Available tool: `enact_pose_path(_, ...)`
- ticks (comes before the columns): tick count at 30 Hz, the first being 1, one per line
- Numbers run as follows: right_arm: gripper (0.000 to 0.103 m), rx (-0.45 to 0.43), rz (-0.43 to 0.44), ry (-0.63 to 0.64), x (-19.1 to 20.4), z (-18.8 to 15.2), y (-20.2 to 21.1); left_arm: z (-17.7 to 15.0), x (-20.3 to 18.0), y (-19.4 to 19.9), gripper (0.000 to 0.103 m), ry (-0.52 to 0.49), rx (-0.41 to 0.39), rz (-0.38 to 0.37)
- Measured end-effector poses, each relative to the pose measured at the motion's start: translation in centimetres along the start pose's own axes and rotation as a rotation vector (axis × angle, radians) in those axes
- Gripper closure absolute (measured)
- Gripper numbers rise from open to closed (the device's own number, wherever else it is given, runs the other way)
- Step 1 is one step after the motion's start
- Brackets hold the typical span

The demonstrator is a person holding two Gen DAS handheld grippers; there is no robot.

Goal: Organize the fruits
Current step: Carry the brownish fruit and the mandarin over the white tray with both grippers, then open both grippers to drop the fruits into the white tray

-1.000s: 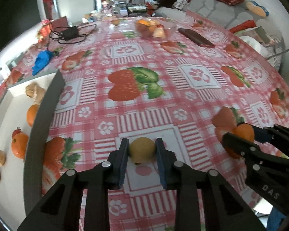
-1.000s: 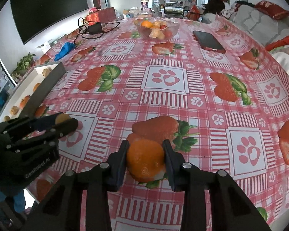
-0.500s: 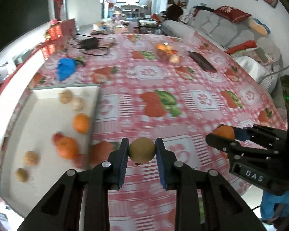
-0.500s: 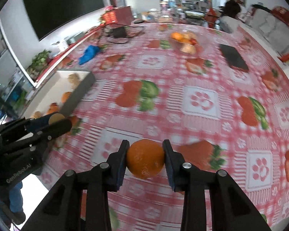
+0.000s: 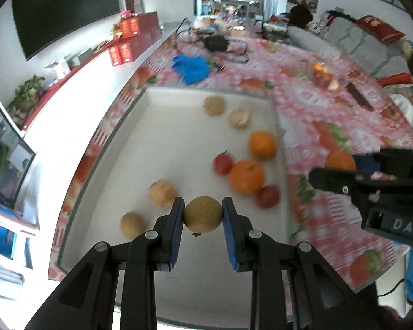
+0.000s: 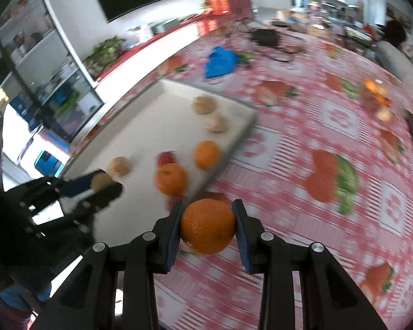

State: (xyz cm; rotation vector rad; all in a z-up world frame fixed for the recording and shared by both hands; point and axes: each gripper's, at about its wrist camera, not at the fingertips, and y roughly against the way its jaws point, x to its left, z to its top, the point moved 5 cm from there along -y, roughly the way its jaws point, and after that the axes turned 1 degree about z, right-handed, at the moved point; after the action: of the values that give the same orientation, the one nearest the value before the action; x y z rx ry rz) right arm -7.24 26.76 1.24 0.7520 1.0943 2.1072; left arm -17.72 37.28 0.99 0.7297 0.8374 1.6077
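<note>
My left gripper [image 5: 203,216] is shut on a small brown-green round fruit [image 5: 203,214] and holds it above the near part of a white tray [image 5: 179,137]. The tray holds two oranges [image 5: 246,175], red fruits [image 5: 222,162] and several tan ones [image 5: 162,192]. My right gripper [image 6: 208,227] is shut on an orange [image 6: 208,227], held above the tablecloth just off the tray's [image 6: 151,129] near right edge. Each gripper shows in the other's view: the right gripper with its orange in the left wrist view [image 5: 341,165], the left gripper in the right wrist view [image 6: 102,183].
The table has a red-and-white strawberry cloth [image 6: 330,143]. A blue cloth [image 5: 191,66], a black charger with cables [image 5: 216,43], a glass bowl of fruit [image 5: 323,75] and a dark phone [image 5: 359,97] lie farther back. A TV [image 5: 63,8] hangs at the left.
Both grippers have risen and swung left with their fruits. The left one now hangs over the tray; the right one has come up to the tray's edge.
</note>
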Motion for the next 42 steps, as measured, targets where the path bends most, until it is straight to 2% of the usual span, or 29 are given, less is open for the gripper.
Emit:
enact_pose_path(4, 0.066, 0.045, 0.032, 0.033, 2.3, 0.9, -2.0, -1.3, 1.3, -1.2, 0.072, 0.024, 0.036, 0.025)
enact_pose_path(6, 0.066, 0.074, 0.049, 0.039, 3.0, 1.0, -2.8, -1.6, 1.8, -1.8, 0.066, 0.037, 0.051, 0.033)
enact_pose_path(8, 0.066, 0.106, 0.061, 0.040, 3.6, 0.9, -3.7, -1.9, 2.2, -2.0, 0.039, 0.052, 0.056, 0.040)
enact_pose_path(10, 0.066, 0.129, 0.064, 0.042, 4.0, 0.9, -4.4, -2.0, 2.6, -1.8, 0.024, 0.063, 0.043, 0.055)
enact_pose_path(14, 0.064, 0.141, 0.053, 0.051, 4.2, 0.8, -4.5, -2.0, 3.0, -1.6, 0.022, 0.068, 0.037, 0.054)
enact_pose_path(15, 0.058, 0.139, 0.049, 0.053, 4.3, 0.9, -4.3, -2.1, 3.1, -1.7, 0.022, 0.072, 0.040, 0.056)
enact_pose_path(16, 0.042, 0.132, 0.046, 0.057, 4.3, 0.9, -4.1, -2.2, 3.2, -1.7, 0.021, 0.077, 0.041, 0.059)
enact_pose_path(17, 0.035, 0.123, 0.047, 0.062, 4.5, 1.1, -3.9, -2.2, 3.4, -1.8, 0.020, 0.087, 0.047, 0.062)
enact_pose_path(23, 0.034, 0.105, -0.008, 0.102, 4.7, 1.6, -2.9, -2.4, 4.2, -1.1, 0.015, 0.157, 0.017, 0.027)
enact_pose_path(24, 0.029, 0.106, -0.013, 0.098, 4.5, 1.6, -2.8, -2.3, 4.4, -0.9, 0.015, 0.178, 0.007, 0.017)
enact_pose_path(25, 0.011, 0.106, -0.018, 0.094, 4.4, 1.6, -2.8, -2.3, 4.6, -0.8, 0.013, 0.197, 0.002, 0.010)
enact_pose_path(26, 0.004, 0.101, -0.025, 0.093, 4.3, 1.6, -2.7, -2.2, 4.8, -0.7, 0.002, 0.214, 0.001, 0.007)
enact_pose_path(30, 0.004, 0.084, -0.045, 0.104, 4.1, 1.6, -2.0, -1.9, 5.4, -0.3, 0.000, 0.249, -0.019, 0.024)
enact_pose_path(36, 0.004, 0.056, -0.047, 0.083, 3.6, 2.0, -0.8, -1.3, 5.5, 1.1, 0.000, 0.257, -0.079, 0.086)
enact_pose_path(42, 0.004, 0.052, -0.059, 0.088, 3.5, 2.0, -0.3, -1.1, 4.9, 1.3, 0.000, 0.247, -0.055, 0.075)
